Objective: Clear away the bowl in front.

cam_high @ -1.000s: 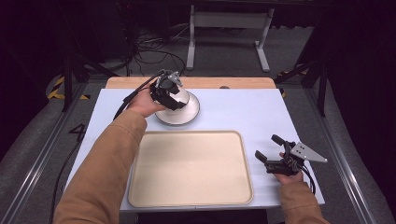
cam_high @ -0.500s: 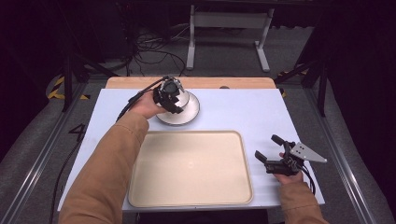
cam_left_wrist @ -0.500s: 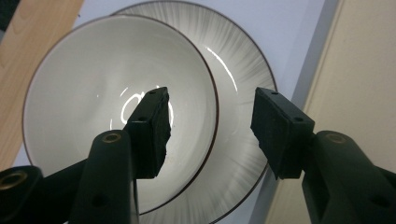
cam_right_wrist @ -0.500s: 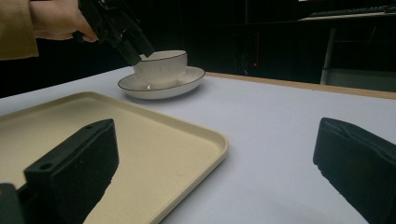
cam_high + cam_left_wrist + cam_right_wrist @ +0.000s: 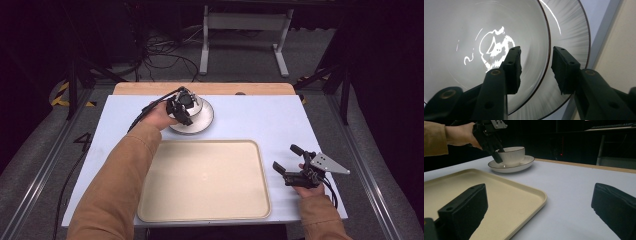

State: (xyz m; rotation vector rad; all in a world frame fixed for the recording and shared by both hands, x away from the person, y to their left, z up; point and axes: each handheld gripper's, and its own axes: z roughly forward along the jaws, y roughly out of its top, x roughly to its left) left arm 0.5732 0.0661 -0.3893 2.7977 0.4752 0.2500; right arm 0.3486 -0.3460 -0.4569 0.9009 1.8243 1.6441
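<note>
At the far left of the worktop (image 5: 260, 120), beyond the beige tray (image 5: 205, 180), a white cup (image 5: 511, 155) stands upright, mouth up, on its saucer (image 5: 511, 166). From above, the left claw (image 5: 183, 107) hides it; the left gripper view shows the rim between closing jaws, pads not yet pressing. The right claw (image 5: 290, 162) rests wide open, empty.

Left gripper (image 5: 186, 107) extended, jaws just closing; right gripper (image 5: 291, 160) wide open.
</note>
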